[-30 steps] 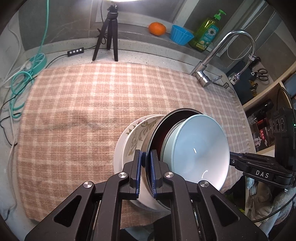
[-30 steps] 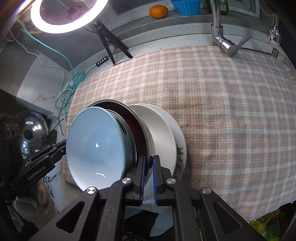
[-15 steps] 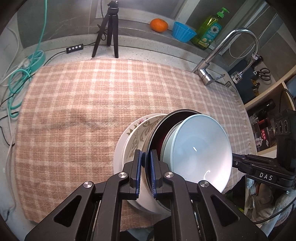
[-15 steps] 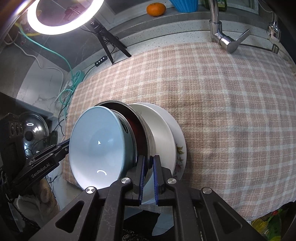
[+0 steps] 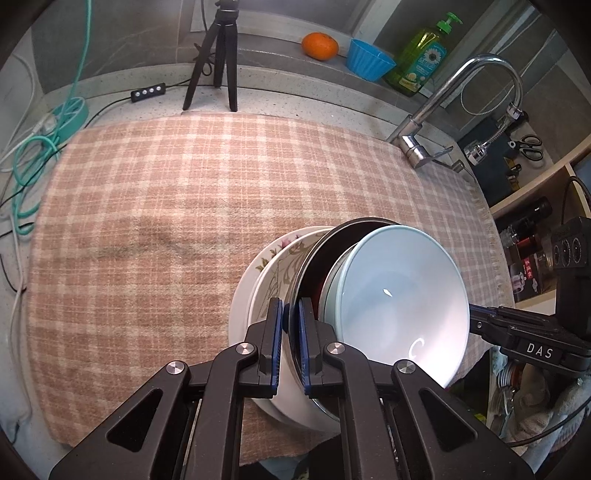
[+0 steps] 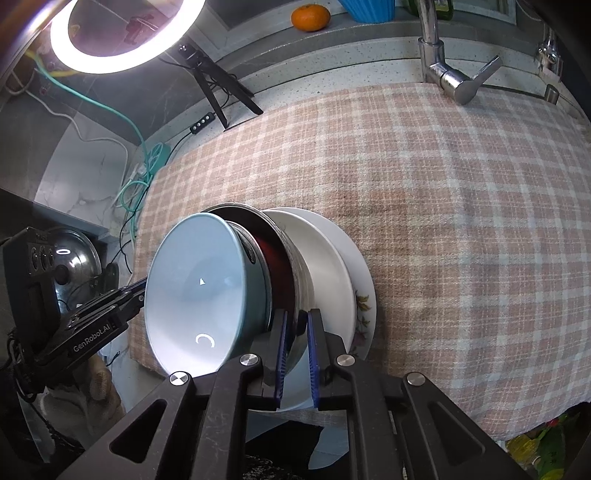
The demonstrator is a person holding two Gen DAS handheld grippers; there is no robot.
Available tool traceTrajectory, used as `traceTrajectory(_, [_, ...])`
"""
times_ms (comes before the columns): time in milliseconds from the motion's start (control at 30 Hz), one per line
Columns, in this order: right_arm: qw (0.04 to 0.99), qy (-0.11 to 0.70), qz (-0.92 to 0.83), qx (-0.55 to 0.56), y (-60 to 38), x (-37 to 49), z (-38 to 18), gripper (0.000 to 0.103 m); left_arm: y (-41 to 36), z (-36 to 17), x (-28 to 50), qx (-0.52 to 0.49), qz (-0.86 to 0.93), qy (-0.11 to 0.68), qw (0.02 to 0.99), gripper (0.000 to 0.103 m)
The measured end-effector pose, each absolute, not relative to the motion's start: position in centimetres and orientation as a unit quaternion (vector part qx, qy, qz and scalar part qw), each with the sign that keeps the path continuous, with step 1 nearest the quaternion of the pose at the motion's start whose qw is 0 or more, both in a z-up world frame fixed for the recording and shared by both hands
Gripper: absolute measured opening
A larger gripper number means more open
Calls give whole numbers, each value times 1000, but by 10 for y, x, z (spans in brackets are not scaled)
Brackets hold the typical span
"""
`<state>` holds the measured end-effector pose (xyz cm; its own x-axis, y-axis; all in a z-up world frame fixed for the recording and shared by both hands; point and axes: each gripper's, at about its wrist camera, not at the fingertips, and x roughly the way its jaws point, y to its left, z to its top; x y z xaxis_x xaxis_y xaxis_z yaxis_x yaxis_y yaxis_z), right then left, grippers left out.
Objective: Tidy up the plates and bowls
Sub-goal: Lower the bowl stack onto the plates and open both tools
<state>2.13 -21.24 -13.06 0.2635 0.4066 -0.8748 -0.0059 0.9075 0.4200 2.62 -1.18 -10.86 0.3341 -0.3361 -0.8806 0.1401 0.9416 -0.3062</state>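
Note:
A stack of dishes sits at the near edge of the checked cloth [image 5: 184, 203]. It is made of a light blue bowl [image 5: 399, 295] [image 6: 195, 291] nested in a metal bowl [image 5: 321, 251] [image 6: 295, 273], on a white deep plate [image 6: 325, 258] and a floral plate [image 5: 291, 254] [image 6: 364, 306]. My left gripper [image 5: 290, 306] is shut on the metal bowl's rim on one side. My right gripper [image 6: 297, 332] grips the same rim on the opposite side. Each wrist view shows the other gripper's body beyond the blue bowl, its tips hidden. I cannot tell if the stack rests on the cloth.
A faucet [image 5: 436, 107] stands at the cloth's far right. On the back ledge are an orange [image 5: 319, 45], a blue cup [image 5: 369, 64] and a green soap bottle [image 5: 421, 62]. A tripod [image 5: 218, 55] with a ring light [image 6: 122, 33] and teal cables [image 5: 44, 140] are at the far left.
Both grippers keep their hold on the metal bowl's rim. The right jaws stand a touch wider. The stack has hardly moved.

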Motion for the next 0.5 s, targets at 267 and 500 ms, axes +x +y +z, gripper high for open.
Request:
traceTrajectory(267, [787, 584, 122, 159, -212, 16, -127, 15, -8, -105, 24, -84, -140, 553, 817, 13])
traceTrajectory(500, [805, 563, 112, 150, -217, 6, -113, 18, -1, -95, 18, -81, -132, 538, 829, 14])
